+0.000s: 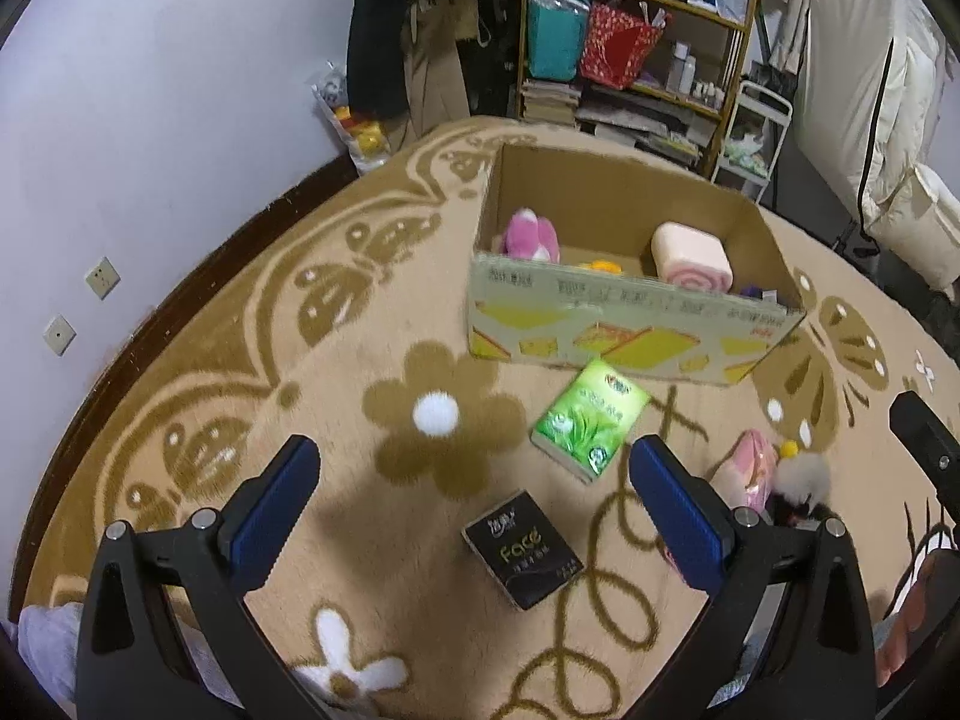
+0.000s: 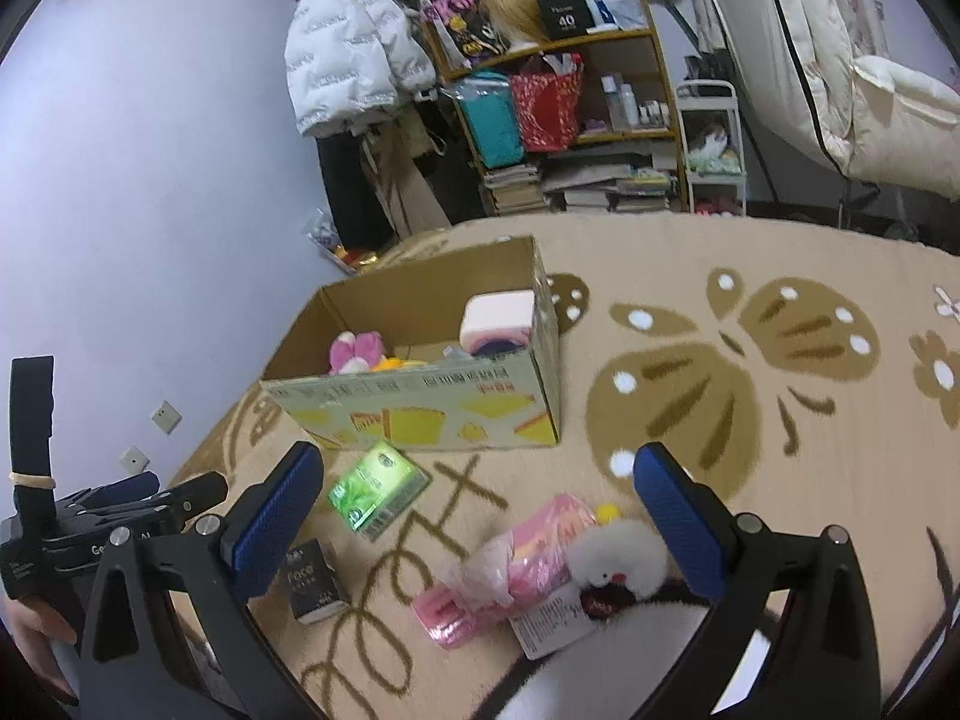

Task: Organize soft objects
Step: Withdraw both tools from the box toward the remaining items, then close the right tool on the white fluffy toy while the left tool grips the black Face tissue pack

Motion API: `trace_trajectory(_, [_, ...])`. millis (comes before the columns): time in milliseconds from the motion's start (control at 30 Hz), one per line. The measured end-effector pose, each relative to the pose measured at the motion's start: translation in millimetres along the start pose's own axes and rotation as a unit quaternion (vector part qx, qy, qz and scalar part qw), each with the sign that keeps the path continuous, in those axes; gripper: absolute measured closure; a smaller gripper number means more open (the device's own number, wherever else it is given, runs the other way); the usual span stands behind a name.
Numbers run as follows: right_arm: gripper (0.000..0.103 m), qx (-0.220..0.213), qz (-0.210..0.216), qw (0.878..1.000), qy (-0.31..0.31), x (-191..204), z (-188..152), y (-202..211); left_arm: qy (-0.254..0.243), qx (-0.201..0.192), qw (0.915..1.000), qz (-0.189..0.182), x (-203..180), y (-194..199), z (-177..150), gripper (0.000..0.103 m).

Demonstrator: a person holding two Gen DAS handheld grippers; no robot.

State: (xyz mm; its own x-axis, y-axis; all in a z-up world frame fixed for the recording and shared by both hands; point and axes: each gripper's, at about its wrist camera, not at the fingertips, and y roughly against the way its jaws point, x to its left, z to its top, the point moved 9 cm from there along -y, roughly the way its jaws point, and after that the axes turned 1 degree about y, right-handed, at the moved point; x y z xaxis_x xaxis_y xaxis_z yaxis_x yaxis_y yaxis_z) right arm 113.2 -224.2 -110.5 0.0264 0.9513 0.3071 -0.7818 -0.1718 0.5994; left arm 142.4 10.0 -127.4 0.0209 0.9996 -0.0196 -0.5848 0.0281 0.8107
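Observation:
An open cardboard box stands on the carpet and holds a pink plush, a pink roll-shaped cushion and something yellow. In front of it lie a green tissue pack, a black "Face" tissue pack, a pink wrapped pack and a white plush toy. My left gripper is open above the black pack. My right gripper is open above the pink pack and plush.
The floor is a beige carpet with brown flower and butterfly patterns. A wall runs along the left. A cluttered shelf, hanging coats and a white cart stand behind the box.

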Motion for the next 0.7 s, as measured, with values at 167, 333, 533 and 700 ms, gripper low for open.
trace_trajectory(167, [0.0,0.021,-0.009,1.0,-0.013,-9.9,-14.1,-11.3,0.01,0.023,0.9997,-0.004,-0.1,-12.9,-11.3,0.001])
trace_trajectory(333, [0.006,0.048,-0.028,0.998,-0.031,-25.3,-24.5,-27.0,0.01,0.039,0.9992,-0.003,-2.1,-24.7,-17.4,0.001])
trace_trajectory(533, [0.014,0.077,-0.035,0.995,-0.058,-43.4,-35.8,-45.7,0.015,0.065,0.9977,-0.011,-5.1,-43.0,-24.4,0.001])
trace_trajectory(700, [0.021,0.096,-0.044,0.991,-0.085,-58.9,-44.2,-58.5,0.026,0.081,0.9963,-0.012,-5.5,-57.6,-27.1,0.001])
